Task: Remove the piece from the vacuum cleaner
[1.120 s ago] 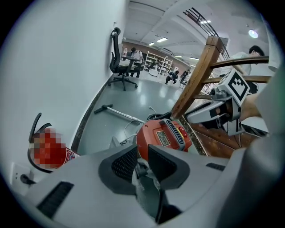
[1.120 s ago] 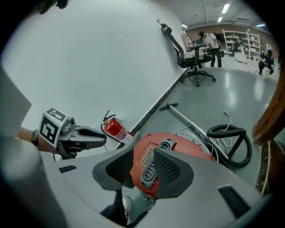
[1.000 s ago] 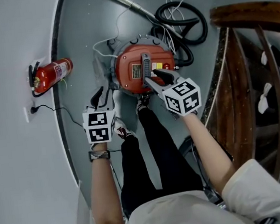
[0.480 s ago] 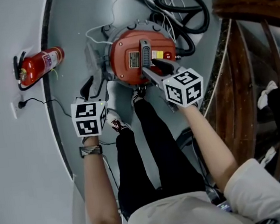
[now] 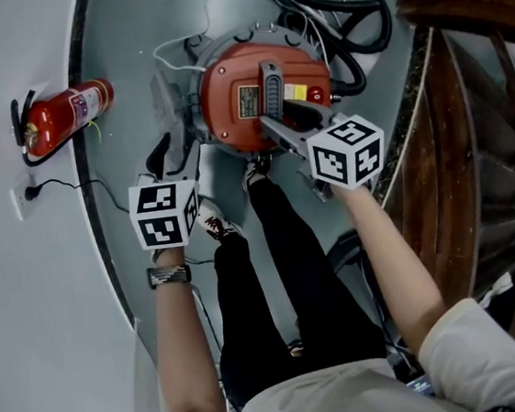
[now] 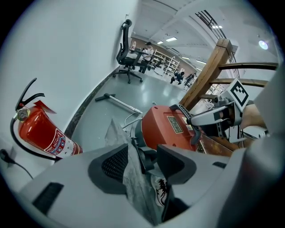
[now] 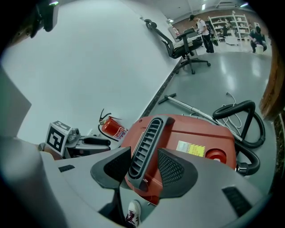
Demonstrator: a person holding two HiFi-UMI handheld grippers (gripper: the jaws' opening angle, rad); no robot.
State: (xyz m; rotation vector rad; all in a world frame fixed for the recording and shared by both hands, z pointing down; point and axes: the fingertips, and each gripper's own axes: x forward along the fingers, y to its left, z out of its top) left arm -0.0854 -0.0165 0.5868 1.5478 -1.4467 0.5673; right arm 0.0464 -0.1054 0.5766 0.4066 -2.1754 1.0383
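A round red vacuum cleaner (image 5: 245, 100) stands on the grey floor by the person's feet, with a ribbed grey handle (image 5: 270, 86) across its top. My right gripper (image 5: 290, 123) is open, and the handle (image 7: 144, 142) lies between its pads with a gap on the right pad's side. My left gripper (image 5: 175, 156) hangs at the vacuum's left side with its jaws opening. A crinkled grey sheet (image 6: 133, 178) and a black clip (image 6: 143, 155) on the vacuum's rim lie between them, and the pads do not press on either.
A red fire extinguisher (image 5: 63, 116) lies by the wall at the left. The black hose (image 5: 351, 14) coils behind the vacuum, and a metal wand (image 6: 118, 101) lies beyond it. A wooden stair railing (image 5: 465, 84) closes the right side. The person's legs and shoes (image 5: 218, 228) are below the grippers.
The left gripper has drawn slightly back and left from the vacuum's side. The right gripper has stayed over the handle. The head view has shifted a little.
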